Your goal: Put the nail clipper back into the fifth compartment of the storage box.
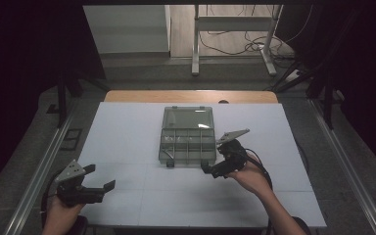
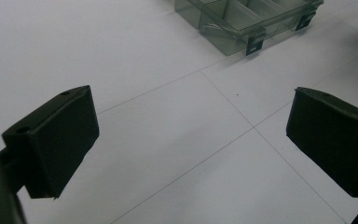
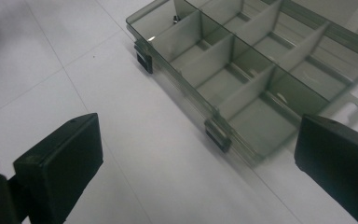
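The smoked compartment box (image 1: 187,135) at frame centre already lies unlidded, my right hand-held gripper (image 1: 214,169) beside it released, my left hand-held gripper (image 1: 99,178) released too.

White table (image 1: 127,196) with faint seam lines, a clear compartment box (image 1: 187,139) open at its middle

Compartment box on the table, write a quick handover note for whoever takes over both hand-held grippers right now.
Left hand-held gripper: open, holding nothing, over the white table at its near left.
Right hand-held gripper: open, holding nothing, just off the near right corner of the compartment box.
Box: mid-table, lid open and folded back, two front latches undone.
Compartments: look almost bare; one end compartment holds a small item I cannot identify.
Done: box opened.
Left: probably closing the lid and latching it.
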`<state>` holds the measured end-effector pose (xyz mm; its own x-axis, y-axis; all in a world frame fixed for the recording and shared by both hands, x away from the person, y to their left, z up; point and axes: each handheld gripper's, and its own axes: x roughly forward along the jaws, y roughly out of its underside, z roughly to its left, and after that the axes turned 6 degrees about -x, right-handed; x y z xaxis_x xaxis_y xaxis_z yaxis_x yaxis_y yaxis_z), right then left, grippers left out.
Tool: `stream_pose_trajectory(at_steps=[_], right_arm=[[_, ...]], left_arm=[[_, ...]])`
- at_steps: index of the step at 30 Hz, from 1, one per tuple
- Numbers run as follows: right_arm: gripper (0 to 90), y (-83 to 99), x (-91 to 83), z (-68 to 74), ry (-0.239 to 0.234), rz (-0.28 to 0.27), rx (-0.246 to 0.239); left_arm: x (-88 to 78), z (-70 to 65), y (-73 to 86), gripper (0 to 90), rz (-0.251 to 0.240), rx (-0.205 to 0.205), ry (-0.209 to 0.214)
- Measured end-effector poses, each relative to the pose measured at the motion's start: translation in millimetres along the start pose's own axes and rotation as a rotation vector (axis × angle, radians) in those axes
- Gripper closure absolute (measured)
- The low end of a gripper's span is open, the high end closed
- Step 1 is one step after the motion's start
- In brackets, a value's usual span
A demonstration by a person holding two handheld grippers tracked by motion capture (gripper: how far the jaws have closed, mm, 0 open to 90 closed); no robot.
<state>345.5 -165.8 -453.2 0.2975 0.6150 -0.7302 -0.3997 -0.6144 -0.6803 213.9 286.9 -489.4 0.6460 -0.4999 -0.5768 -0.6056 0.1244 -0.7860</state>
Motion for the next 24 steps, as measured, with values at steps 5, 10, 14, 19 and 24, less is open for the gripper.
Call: stream_pose_trajectory(at_steps=[5, 10, 14, 19, 24], right_arm=[[2.1, 10.0, -13.1, -0.8, 0.033, -0.048, -0.001], [2.5, 17.9, -22.2, 0.1, 0.046, -0.078, 0.004], [2.7, 24.5, -28.1, 0.5, 0.056, -0.074, 0.002], [2.8, 32.2, -35.2, -0.9, 0.067, -0.07, 0.014], [2.8, 41.0, -43.4, -1.2, 0.082, -0.071, 0.02]], left_arm=[[0.1, 0.0, -0.1, 2.9, 0.001, 0.001, -0.001], [0.0, 0.0, -0.1, 2.9, 0.002, 0.0, -0.002], [0.1, -0.1, -0.1, 2.9, 0.001, 0.001, -0.002], [0.0, 0.1, -0.1, 2.9, 0.0, -0.002, -0.001], [0.0, 0.0, -0.1, 2.8, 0.001, -0.002, -0.002]])
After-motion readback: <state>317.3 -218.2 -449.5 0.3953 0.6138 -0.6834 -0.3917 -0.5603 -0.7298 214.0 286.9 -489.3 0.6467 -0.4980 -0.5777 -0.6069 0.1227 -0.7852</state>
